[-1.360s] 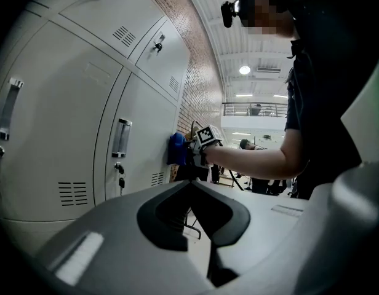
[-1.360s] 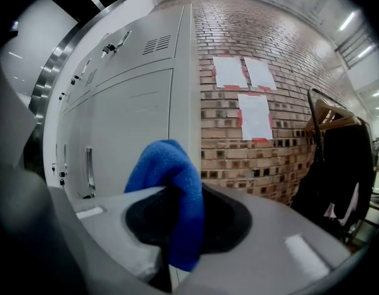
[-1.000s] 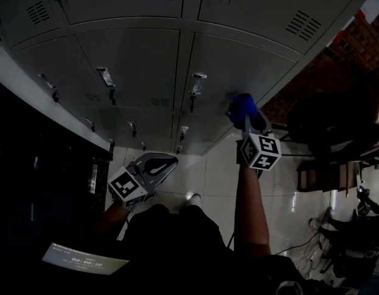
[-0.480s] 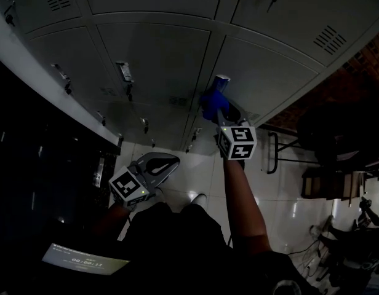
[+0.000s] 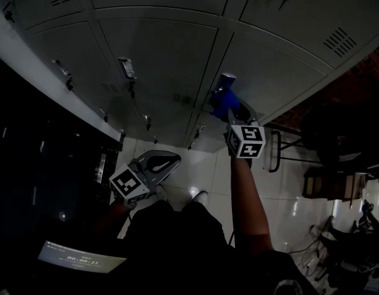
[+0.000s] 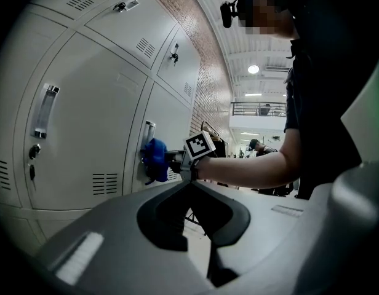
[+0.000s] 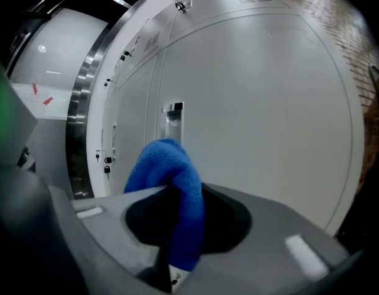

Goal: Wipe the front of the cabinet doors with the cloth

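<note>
Right gripper jaws clamped on the blue cloth swept left across the cabinet door in the last second and is now against it just below the handle, so wiping is mid-stroke; left gripper jaws closed, empty, idle down low.

You're standing on a glossy white tiled floor, light glinting off it. Your shoe is planted on the tiles, close to the foot of the cabinet, which rises straight off the floor ahead of you. To your right a metal frame stands near the cabinet's end, with a brownish boxy thing beyond it. Cables trail across the tiles beside dark gear.
</note>
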Tool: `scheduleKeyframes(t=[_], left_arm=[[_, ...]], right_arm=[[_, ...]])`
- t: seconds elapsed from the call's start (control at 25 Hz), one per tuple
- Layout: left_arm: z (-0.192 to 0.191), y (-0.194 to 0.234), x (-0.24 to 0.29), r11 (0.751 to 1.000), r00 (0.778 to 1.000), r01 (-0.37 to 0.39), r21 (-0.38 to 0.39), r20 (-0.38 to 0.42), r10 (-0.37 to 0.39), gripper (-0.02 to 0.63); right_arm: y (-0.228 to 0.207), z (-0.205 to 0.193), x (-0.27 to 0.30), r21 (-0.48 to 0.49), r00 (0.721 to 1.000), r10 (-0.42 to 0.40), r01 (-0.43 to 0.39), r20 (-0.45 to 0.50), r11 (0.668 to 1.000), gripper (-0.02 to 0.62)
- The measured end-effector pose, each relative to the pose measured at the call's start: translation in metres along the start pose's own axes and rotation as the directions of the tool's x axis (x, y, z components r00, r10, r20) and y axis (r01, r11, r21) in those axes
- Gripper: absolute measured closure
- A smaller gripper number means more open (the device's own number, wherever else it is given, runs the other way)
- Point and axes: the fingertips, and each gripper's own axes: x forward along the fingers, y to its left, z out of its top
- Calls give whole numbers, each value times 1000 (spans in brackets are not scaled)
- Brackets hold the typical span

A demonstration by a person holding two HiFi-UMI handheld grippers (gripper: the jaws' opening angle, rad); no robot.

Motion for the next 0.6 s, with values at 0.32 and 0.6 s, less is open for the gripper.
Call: scheduleKeyframes(t=[0.32, 0.6], left_arm=[[0, -15, 27, 998, 998, 54, 6, -11, -54, 603], [-2, -27, 50, 996, 996, 90, 14, -23, -89, 603]], right_arm=[[-55, -20, -27, 15, 994, -96, 97, -41, 995, 523], [-128, -38, -65, 28, 971, -232, 234, -58, 972, 523]])
